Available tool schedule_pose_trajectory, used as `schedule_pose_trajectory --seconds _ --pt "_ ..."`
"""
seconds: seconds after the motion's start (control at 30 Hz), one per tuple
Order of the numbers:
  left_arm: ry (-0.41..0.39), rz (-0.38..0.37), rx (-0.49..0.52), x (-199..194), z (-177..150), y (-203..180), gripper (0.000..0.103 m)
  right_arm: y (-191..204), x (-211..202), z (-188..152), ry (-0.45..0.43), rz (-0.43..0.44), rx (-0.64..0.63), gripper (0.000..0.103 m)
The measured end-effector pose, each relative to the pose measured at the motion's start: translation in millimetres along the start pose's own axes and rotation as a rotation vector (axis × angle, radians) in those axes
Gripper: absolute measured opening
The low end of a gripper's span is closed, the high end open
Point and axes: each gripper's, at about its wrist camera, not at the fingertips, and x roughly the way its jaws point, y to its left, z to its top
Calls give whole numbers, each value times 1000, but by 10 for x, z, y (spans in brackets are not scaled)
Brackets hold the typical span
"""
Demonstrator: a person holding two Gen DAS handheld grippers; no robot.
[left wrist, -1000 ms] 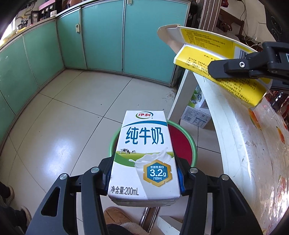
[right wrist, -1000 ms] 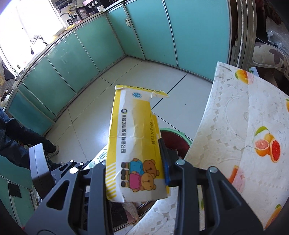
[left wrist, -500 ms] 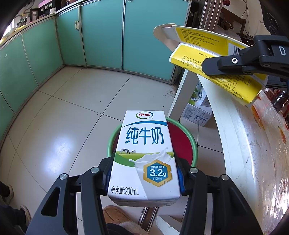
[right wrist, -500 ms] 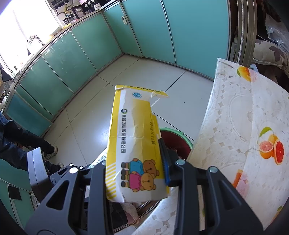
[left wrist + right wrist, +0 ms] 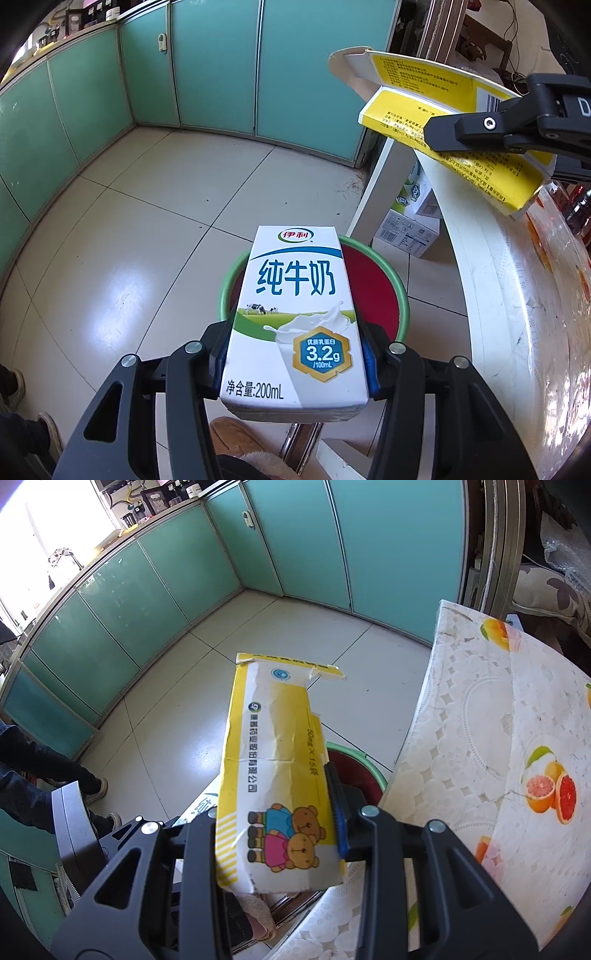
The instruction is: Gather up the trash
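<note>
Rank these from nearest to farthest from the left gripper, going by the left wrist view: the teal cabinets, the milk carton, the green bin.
1. Milk carton: clamped between the left gripper's fingers.
2. Green bin: on the floor just beyond the carton, beside the table.
3. Teal cabinets: along the far wall, across the tiled floor.

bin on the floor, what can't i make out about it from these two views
- Left wrist view: the milk carton in the left gripper covers the middle of the bin, so its contents are hidden.
- Right wrist view: the yellow box and right gripper hide most of the bin; only a rim arc shows.
</note>
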Motion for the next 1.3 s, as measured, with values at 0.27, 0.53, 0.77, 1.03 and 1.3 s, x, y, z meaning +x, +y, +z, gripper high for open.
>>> schedule_pose_trajectory --seconds 0.27,0.53,0.77,1.03,1.3 --pt "-38 8 -44 -91 27 48 67 -54 -166 21 -60 -38 10 51" --pt "-109 -16 -91 -296 128 -48 84 -96 -643 -230 -173 -104 -67 73" --pt "-162 -74 -56 -573 159 -411 88 -485 -1118 -679 -247 -156 -58 85" --pt "-321 -115 -10 -1019 243 -950 94 -1141 -1601 -1146 -342 -182 69 90" --pt "-434 -95 50 -1117 338 -1503 95 -1377 -1915 -1373 -503 -289 15 98"
